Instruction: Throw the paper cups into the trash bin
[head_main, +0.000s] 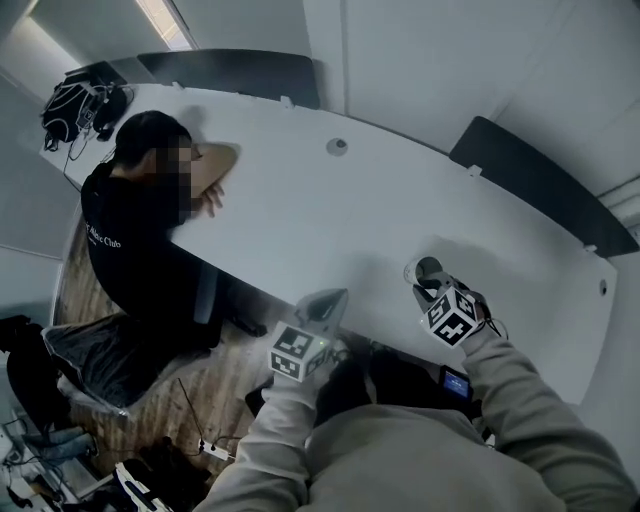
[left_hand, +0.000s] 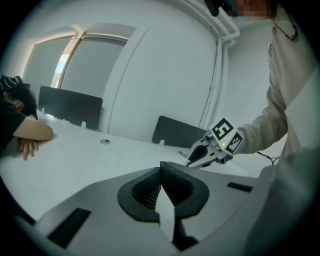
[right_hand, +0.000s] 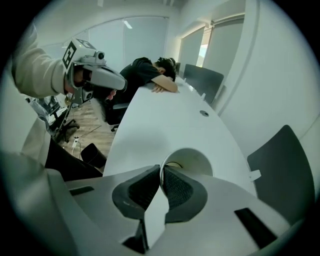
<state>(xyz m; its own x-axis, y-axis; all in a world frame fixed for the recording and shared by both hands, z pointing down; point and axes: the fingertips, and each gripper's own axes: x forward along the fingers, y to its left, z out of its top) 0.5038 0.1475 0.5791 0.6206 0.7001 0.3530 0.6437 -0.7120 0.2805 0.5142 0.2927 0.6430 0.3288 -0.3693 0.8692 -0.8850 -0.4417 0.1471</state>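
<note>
Your right tool clamps its jaws on the near wall of a white paper cup, which sits close to the tabletop's near edge, toward its right end. In the right gripper view the cup's open mouth shows just beyond the pads, with the rim pinched between them. Whether the cup rests on the tabletop or hangs just above it cannot be told.

Your left tool, its jaws pressed together on nothing, hovers over the same near edge, further left.

A person in a dark top slumps over the tabletop's far left end, one arm on the surface. A round fitting is set near the tabletop's far edge, where dark panels stand. A dark bin stands on the wooden floor below the near edge.
</note>
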